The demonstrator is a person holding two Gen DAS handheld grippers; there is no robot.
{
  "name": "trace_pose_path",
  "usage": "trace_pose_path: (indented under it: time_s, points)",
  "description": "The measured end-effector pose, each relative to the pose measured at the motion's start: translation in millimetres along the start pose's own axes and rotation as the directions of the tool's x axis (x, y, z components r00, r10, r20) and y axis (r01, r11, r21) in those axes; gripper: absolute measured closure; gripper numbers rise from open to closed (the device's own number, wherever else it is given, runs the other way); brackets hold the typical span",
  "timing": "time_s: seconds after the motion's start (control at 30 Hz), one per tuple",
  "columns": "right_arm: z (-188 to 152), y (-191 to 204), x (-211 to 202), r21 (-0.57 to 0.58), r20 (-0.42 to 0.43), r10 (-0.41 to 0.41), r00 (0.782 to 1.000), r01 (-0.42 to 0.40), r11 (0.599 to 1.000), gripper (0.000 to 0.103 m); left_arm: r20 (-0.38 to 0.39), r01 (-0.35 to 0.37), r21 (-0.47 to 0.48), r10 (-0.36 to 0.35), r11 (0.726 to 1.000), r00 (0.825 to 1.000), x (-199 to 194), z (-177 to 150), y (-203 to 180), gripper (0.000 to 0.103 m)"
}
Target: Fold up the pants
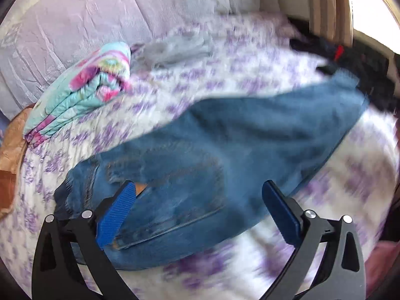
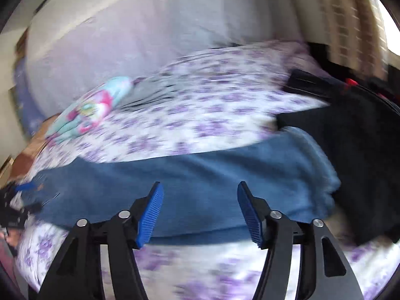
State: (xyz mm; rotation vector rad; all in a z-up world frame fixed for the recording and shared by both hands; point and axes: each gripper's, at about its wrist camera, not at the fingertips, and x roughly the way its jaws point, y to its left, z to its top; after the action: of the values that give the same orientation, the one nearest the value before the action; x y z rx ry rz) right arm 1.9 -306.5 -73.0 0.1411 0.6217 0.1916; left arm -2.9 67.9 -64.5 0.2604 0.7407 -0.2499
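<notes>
Blue jeans [image 1: 225, 135] lie on the purple-flowered bed sheet [image 1: 225, 67], laid lengthwise with the waist and back pocket nearest me and the legs running to the upper right. My left gripper [image 1: 199, 183] hovers over the waist end, jaws wide open, nothing between the pads. In the right wrist view the jeans [image 2: 200, 172] stretch across as one long band. My right gripper [image 2: 199, 185] stands open over their middle, pads apart and gripping nothing. At that view's far left edge, by the waist, the left gripper [image 2: 17, 200] shows as a dark blur. Both views are motion-blurred.
A folded turquoise-and-pink blanket [image 1: 82, 87] lies at the back left, with a grey garment [image 1: 175, 47] beside it. A black garment [image 2: 350, 137] lies by the leg ends at the right. A lilac cushion [image 1: 100, 12] rises behind the bed, with curtains [image 1: 327, 7] at the upper right.
</notes>
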Motion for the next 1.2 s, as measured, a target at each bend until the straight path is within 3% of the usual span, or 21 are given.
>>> trace_pose_path:
  time_s: [0.07, 0.1, 0.17, 0.27, 0.4, 0.47, 0.6, 0.7, 0.8, 0.9, 1.1, 1.2]
  points:
    - [-9.3, 20.4, 22.4, -0.057, -0.074, 0.016, 0.997, -0.020, 0.998, 0.029, 0.022, -0.018, -0.007, 0.018, 1.000, 1.000, 4.9, 3.7, -16.1, 0.004]
    - [-18.6, 30.8, 43.9, -0.110, -0.168, -0.026, 0.985, 0.008, 0.994, 0.026, 0.002, -0.036, 0.005, 0.036, 0.999, 0.999, 14.0, 2.4, -24.3, 0.004]
    - [-24.7, 43.6, 43.0, -0.194, -0.138, -0.083, 0.987, 0.055, 0.980, 0.026, -0.114, -0.081, 0.066, 0.089, 0.995, 0.990, 43.8, -10.3, -40.4, 0.004]
    - [-20.4, 37.0, 21.0, -0.187, -0.113, -0.056, 0.992, 0.034, 0.982, 0.024, -0.079, -0.093, 0.095, 0.101, 0.991, 0.992, 34.2, -7.9, -46.8, 0.004]
    - [-23.7, -2.6, -15.9, 0.010, -0.070, -0.088, 0.994, 0.089, 0.996, 0.023, -0.047, 0.037, -0.026, -0.038, 0.999, 0.998, 24.4, 20.4, -48.6, 0.004]
    - [-26.0, -23.0, -24.7, 0.123, -0.044, -0.077, 0.996, 0.082, 0.989, 0.023, -0.009, 0.059, -0.054, -0.059, 0.997, 0.998, 23.2, 31.7, -60.5, 0.004]
    - [-30.1, -53.6, -39.4, 0.257, 0.018, -0.107, 0.994, 0.099, 0.961, 0.021, 0.053, 0.080, -0.006, -0.080, 0.997, 0.995, 30.6, 50.3, -106.3, 0.004]
    - [-33.0, -76.5, -41.4, 0.333, -0.005, -0.114, 0.993, 0.109, 0.936, 0.021, 0.000, 0.153, 0.055, -0.153, 0.987, 0.988, 48.0, 47.9, -135.9, 0.004]
    - [-40.6, -101.3, -31.3, 0.461, -0.026, -0.031, 0.999, 0.039, 0.887, 0.021, -0.110, 0.217, 0.056, -0.209, 0.975, 0.972, 76.1, 32.4, -150.3, 0.004]
    - [-48.4, -116.4, -14.2, 0.550, -0.034, 0.022, 0.999, 0.000, 0.835, 0.021, -0.094, 0.180, 0.088, -0.172, 0.980, 0.981, 77.4, 26.4, -157.9, 0.004]
    - [-40.9, -124.4, 2.6, 0.612, 0.017, 0.015, 1.000, -0.022, 0.791, 0.021, -0.093, 0.194, 0.075, -0.187, 0.978, 0.978, 78.6, 26.4, -158.0, 0.004]
    - [-36.8, -126.0, 10.8, 0.632, 0.015, 0.001, 1.000, -0.010, 0.775, 0.027, -0.091, 0.184, 0.084, -0.177, 0.979, 0.980, 78.2, 26.0, -158.6, 0.004]
